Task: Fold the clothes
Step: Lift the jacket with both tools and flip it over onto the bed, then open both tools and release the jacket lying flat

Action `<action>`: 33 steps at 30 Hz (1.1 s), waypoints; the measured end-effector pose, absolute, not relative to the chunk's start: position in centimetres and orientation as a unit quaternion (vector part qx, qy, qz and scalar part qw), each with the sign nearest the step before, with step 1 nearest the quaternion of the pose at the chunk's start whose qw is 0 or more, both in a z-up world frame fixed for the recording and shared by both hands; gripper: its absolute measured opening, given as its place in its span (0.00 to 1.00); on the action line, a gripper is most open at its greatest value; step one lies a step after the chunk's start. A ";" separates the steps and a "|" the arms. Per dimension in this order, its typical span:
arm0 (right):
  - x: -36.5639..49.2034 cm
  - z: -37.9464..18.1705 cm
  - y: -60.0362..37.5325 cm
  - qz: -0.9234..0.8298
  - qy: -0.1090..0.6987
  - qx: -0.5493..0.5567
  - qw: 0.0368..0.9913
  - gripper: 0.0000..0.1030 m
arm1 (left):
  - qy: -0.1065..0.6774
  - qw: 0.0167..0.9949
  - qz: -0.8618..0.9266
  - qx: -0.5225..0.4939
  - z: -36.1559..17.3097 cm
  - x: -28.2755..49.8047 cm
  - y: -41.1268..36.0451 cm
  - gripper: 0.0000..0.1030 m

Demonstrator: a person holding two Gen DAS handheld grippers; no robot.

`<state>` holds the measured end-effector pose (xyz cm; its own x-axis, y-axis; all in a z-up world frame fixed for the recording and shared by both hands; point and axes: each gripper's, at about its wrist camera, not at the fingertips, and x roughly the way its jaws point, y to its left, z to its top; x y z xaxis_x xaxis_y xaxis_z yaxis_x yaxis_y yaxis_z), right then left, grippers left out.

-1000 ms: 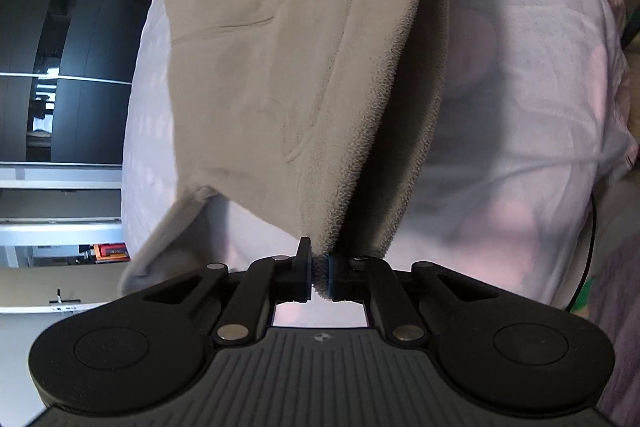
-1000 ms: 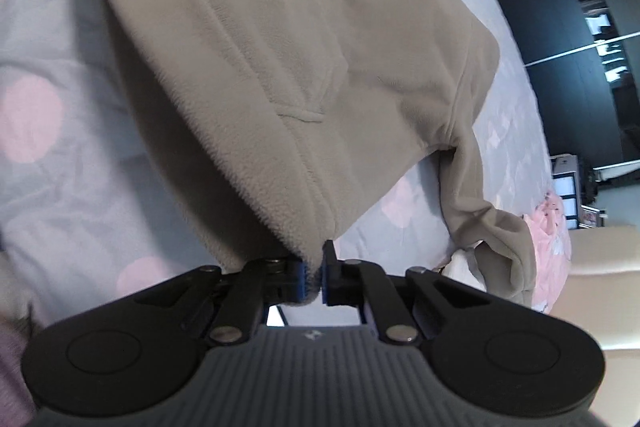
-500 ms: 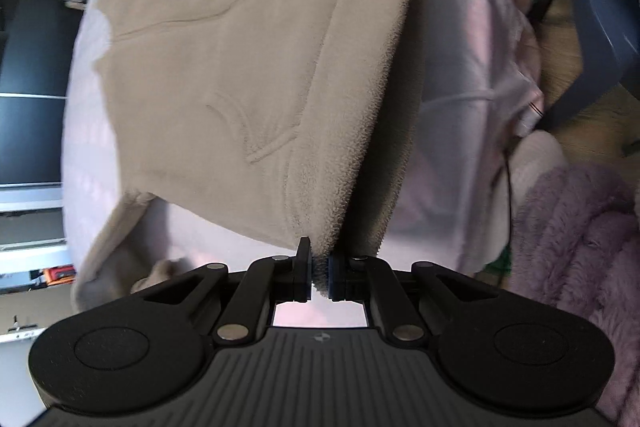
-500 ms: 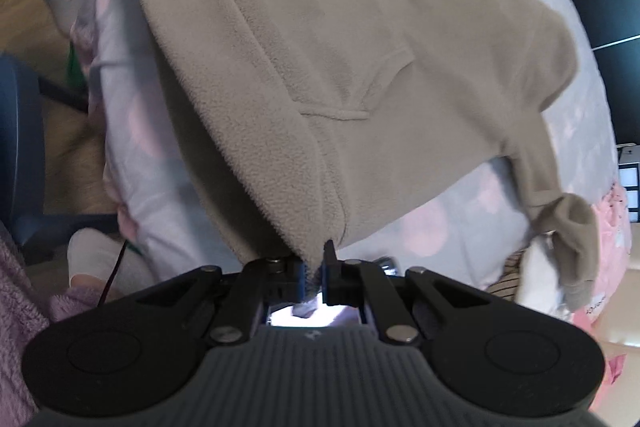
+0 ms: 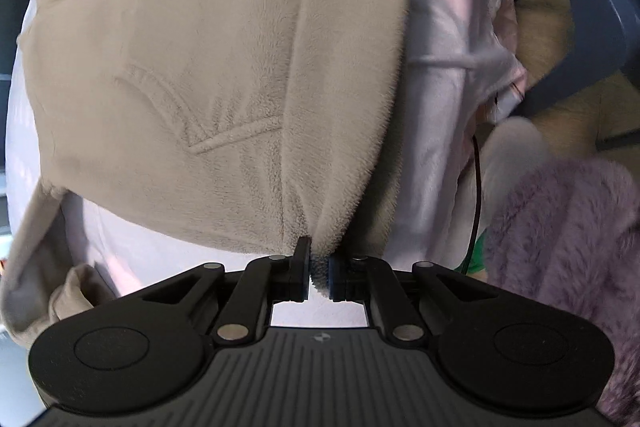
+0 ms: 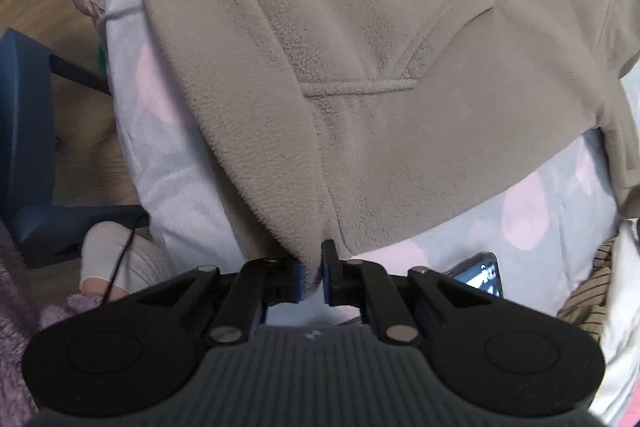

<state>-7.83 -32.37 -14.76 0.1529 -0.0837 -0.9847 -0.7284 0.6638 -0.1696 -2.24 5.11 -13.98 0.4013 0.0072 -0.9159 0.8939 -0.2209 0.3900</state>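
A beige fleece garment (image 5: pixel 208 75) with a stitched pocket lies spread over a bed with a pale sheet with pink dots (image 5: pixel 440 99). My left gripper (image 5: pixel 319 273) is shut on one corner of the fleece's near edge. The same fleece (image 6: pixel 380 67) fills the right wrist view, where my right gripper (image 6: pixel 314 277) is shut on the other corner. Both corners are lifted, and the fabric hangs in a fold from each grip. A sleeve (image 6: pixel 624 155) trails off at the right.
A purple fluffy blanket (image 5: pixel 568 259) lies at the right of the left view. A blue chair (image 6: pixel 24 131) stands on the wooden floor beside the bed. A phone (image 6: pixel 480 273) and striped cloth (image 6: pixel 588 299) lie on the sheet. A black cable (image 5: pixel 476 195) hangs at the bed's edge.
Both grippers have pulled the held fleece corners back toward the bed's edge. The floor, chair and purple blanket have come into view. Both grips stay shut.
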 end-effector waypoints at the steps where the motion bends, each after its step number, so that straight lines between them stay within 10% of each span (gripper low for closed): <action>1: -7.5 -14.3 -32.6 0.242 0.611 -0.322 0.681 0.25 | 0.350 0.526 -0.425 0.648 -13.8 -2.0 5.0 0.09; 7: -6.4 -11.3 -32.9 0.282 0.624 -0.263 0.680 0.44 | 0.394 0.561 -0.442 0.579 -10.1 -0.9 5.5 0.44; 14: -3.9 -6.2 -30.9 0.316 0.592 -0.232 0.704 0.52 | 0.417 0.631 -0.463 0.463 -6.1 1.1 4.2 0.44; 22: -0.7 -6.4 -30.6 0.274 0.560 -0.224 0.749 0.25 | 0.416 0.704 -0.444 0.368 -5.6 4.2 0.4 0.44; 33: 4.3 -9.0 -34.3 0.210 0.558 -0.196 0.778 0.23 | 0.446 0.740 -0.394 0.314 -7.9 11.4 -2.7 0.44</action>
<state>4.25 -34.30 -9.04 0.2883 0.1071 -0.9515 -0.5455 0.8351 -0.0712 11.42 -2.66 -7.93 0.2922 -0.3039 -0.9068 0.8629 0.4927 0.1129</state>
